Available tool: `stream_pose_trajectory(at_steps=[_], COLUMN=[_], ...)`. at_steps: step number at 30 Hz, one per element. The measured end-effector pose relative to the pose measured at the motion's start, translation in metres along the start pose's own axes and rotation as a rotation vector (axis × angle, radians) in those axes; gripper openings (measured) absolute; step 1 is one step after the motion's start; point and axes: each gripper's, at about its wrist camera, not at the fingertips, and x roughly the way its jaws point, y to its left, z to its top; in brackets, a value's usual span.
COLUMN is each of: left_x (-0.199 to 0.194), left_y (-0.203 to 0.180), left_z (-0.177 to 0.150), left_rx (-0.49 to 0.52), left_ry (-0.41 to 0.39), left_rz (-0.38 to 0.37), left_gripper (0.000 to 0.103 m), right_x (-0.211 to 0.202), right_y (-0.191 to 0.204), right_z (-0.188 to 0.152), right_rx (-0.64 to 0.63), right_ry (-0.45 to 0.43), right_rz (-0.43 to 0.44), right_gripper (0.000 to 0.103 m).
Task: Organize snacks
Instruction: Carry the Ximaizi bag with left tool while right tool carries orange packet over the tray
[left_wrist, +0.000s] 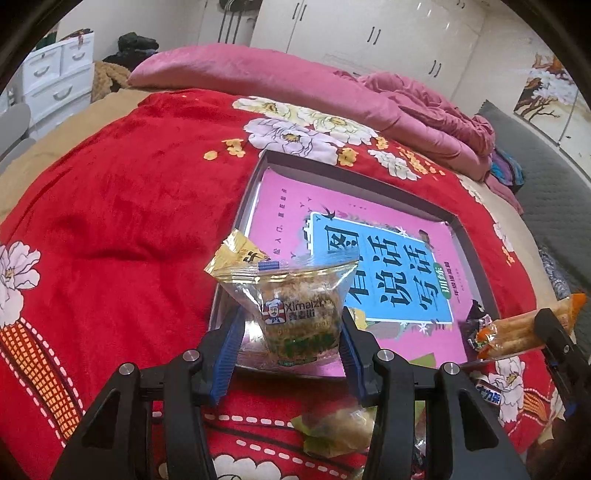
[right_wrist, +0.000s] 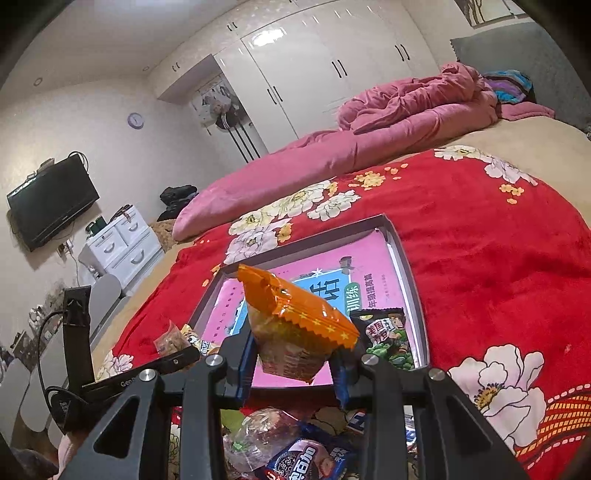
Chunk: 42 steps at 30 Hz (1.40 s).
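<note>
Clear plastic crinkles where the left claw (left_wrist: 288, 332) pinches a cake pack (left_wrist: 299, 314) above the tray's (left_wrist: 465, 236) near left corner. The right claw (right_wrist: 291, 363) pinches an orange pack (right_wrist: 295, 325) over the tray's near edge. This looks like the loading step: both snacks are carried, neither set down. Next, each must be lowered onto the pink book (left_wrist: 295, 206) and let go, clear of the green pack (right_wrist: 388, 339). Only the right view shows that pack and the Oreo (right_wrist: 306, 461) in the near pile; only the left shows a yellow pack (left_wrist: 240, 254) behind the cake.
</note>
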Motion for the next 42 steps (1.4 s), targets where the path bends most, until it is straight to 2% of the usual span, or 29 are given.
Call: stream_pose_trajectory(at_steps=[31, 42], left_x=[0.015, 0.017], left_y=[-0.011, -0.016], left_z=[-0.001, -0.003], left_rx=[0.031, 0.046], left_ry=[0.044, 0.052], left_rz=[-0.029, -0.047], left_gripper=[0.052, 0.052], right_x=[0.024, 0.035], right_y=[-0.014, -0.021], right_z=[-0.005, -0.006], right_rx=[0.058, 0.098], right_ry=[0.071, 0.103], right_rz=[0.017, 0.047], right_gripper=[0.035, 0.035])
